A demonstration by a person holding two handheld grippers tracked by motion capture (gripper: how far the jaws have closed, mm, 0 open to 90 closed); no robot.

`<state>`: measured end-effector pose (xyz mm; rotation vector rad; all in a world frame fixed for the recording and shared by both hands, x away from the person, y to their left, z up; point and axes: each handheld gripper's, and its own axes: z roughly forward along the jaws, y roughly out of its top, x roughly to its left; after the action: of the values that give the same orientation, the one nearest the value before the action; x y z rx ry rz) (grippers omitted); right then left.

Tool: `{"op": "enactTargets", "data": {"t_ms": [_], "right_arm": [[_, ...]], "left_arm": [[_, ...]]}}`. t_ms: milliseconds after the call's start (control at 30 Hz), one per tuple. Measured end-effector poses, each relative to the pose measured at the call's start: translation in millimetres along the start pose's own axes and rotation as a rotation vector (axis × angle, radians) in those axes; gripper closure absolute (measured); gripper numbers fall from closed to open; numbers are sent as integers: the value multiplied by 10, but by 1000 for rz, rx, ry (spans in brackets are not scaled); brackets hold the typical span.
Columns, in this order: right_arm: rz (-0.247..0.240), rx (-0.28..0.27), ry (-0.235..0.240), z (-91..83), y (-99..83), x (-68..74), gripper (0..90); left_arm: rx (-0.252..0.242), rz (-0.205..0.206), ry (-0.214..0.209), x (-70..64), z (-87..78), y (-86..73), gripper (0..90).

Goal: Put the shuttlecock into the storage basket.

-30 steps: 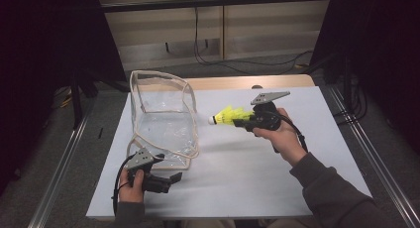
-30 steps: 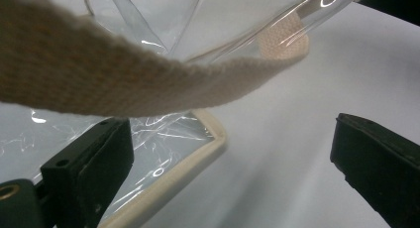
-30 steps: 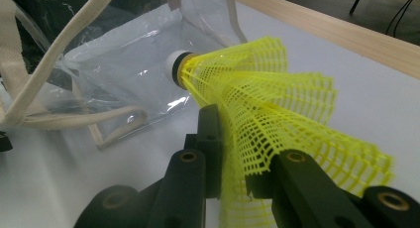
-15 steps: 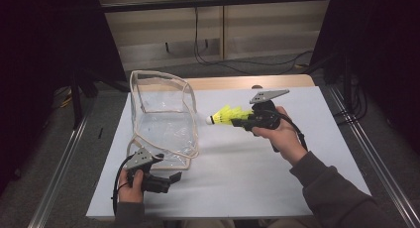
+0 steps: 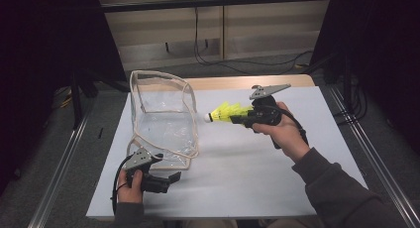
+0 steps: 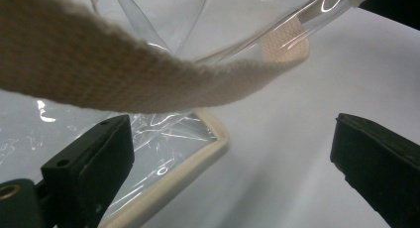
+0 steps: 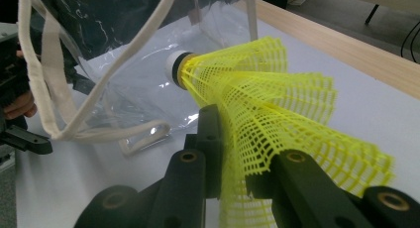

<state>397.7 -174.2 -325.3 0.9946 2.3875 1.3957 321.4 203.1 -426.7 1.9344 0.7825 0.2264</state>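
The work in hand looks like putting a yellow shuttlecock (image 5: 227, 112) into a clear plastic bag (image 5: 161, 121) with cream fabric trim, and it appears about half done. The right hand-held gripper (image 5: 241, 118) is clamped on the shuttlecock's mesh skirt and holds it in the air above the white counter (image 5: 257, 163), white cork tip pointing toward the bag and just beside the bag's upper edge. In the right gripper view the skirt (image 7: 277, 119) is pinched flat between the two black jaws, so the pick-up seems complete. The shuttlecock is not yet inside the bag; what is left, by the look of it, is to carry it through the opening and let go. The left hand-held gripper (image 5: 166, 179) rests low at the bag's near corner with its jaws wide apart, holding nothing; the bag's cream strap (image 6: 114, 74) hangs just in front of them. No brand, label or readable writing appears on the bag, the shuttlecock or either tool.
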Motion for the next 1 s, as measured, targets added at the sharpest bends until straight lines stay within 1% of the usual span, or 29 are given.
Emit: {"op": "enactTargets", "data": {"t_ms": [233, 333, 500, 567, 667, 767, 1000], "right_arm": [[-13, -6, 0, -67, 153, 42, 798], [-13, -12, 10, -77, 211, 70, 798], [-36, -15, 17, -86, 317, 129, 798], [-33, -16, 24, -90, 357, 138, 798], [-29, -15, 31, -84, 419, 145, 798], [-35, -10, 28, -69, 474, 159, 798], [-44, -2, 37, -13, 564, 188, 798]], "left_arm": [[-3, 0, -4, -2, 1, -2, 31], [-6, 0, -4, -1, -2, -2, 31], [-6, 0, -3, -2, -2, -1, 32], [-6, 0, -2, -3, -2, -1, 31], [-7, -1, -3, -8, 0, 0, 31], [-6, -1, -4, -8, 0, 1, 31], [-8, 1, -5, -3, -2, -1, 31]]}}
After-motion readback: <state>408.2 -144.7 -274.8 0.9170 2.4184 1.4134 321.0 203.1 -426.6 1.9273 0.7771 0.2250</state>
